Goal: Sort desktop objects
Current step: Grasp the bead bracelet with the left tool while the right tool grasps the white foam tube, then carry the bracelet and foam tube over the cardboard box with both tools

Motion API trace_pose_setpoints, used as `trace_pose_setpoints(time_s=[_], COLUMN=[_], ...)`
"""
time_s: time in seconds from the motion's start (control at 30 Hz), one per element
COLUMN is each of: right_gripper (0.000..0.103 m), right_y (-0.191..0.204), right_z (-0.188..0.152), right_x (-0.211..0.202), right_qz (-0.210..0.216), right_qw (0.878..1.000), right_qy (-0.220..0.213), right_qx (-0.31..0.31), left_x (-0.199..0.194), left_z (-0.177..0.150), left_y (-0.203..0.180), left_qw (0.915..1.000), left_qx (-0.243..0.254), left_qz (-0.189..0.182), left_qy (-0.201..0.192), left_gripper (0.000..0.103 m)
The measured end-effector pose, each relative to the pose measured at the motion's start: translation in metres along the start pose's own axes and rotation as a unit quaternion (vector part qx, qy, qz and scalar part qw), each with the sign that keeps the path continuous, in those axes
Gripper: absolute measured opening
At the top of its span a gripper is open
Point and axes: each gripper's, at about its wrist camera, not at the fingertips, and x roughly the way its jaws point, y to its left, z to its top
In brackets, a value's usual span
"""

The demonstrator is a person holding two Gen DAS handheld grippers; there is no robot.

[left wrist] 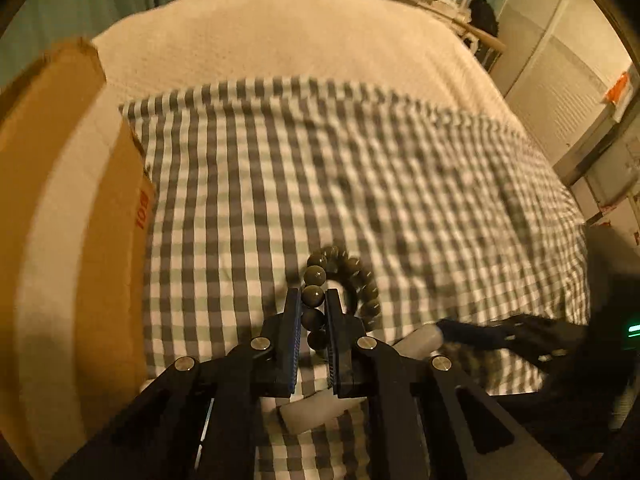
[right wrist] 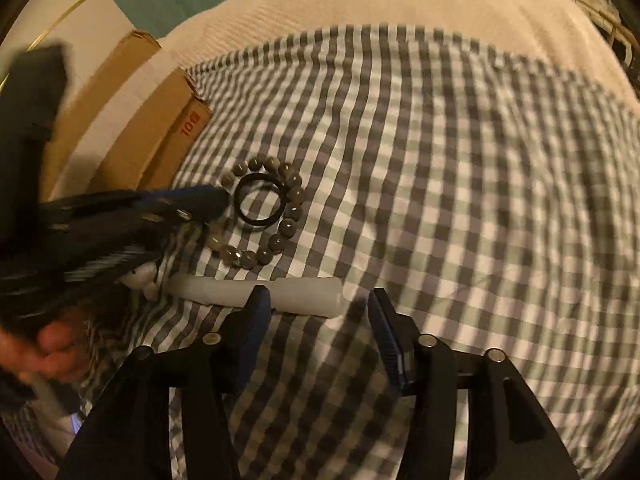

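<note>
My left gripper is shut on a bracelet of dark olive beads, pinching a few beads between its pads just above the checked cloth. In the right wrist view the same bead bracelet lies as a ring on the checked cloth with a black hair tie inside it, and the left gripper reaches its left edge. My right gripper is open and empty, its left finger over a white translucent tube lying crosswise.
A brown cardboard box with a white tape strip stands at the left; it also shows in the right wrist view. A small white figure lies beside the tube. Cream bedding lies beyond the cloth. The right gripper's arm sits at right.
</note>
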Motion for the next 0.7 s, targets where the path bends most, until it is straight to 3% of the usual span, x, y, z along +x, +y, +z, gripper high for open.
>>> trace_pose_setpoints(time_s=[0.23, 0.33, 0.43, 0.7], right_gripper=[0.055, 0.041, 0.037, 0.036], right_y=[0.010, 0.011, 0.021, 0.040], right_z=[0.010, 0.013, 0.011, 0.006], right_x=[0.020, 0.023, 0.021, -0.038], right_qz=[-0.015, -0.020, -0.037, -0.049], right_qw=[1.000, 1.000, 0.999, 0.996], right_qy=[0.000, 0.005, 0.007, -0.036], right_qx=[0.003, -0.002, -0.028, -0.062], left_x=[-0.018, -0.021, -0.027, -0.075], left_z=[0.011, 0.012, 0.010, 0.008], left_y=[0.016, 0.015, 0.015, 0.003], left_qw=[0.9994, 0.9991, 0.9991, 0.9988], left_qx=[-0.025, -0.032, -0.033, -0.021], left_qz=[-0.022, -0.026, -0.028, -0.028], left_qy=[-0.010, -0.007, -0.004, -0.036], left_gripper=[0.011, 0.011, 0.011, 0.011])
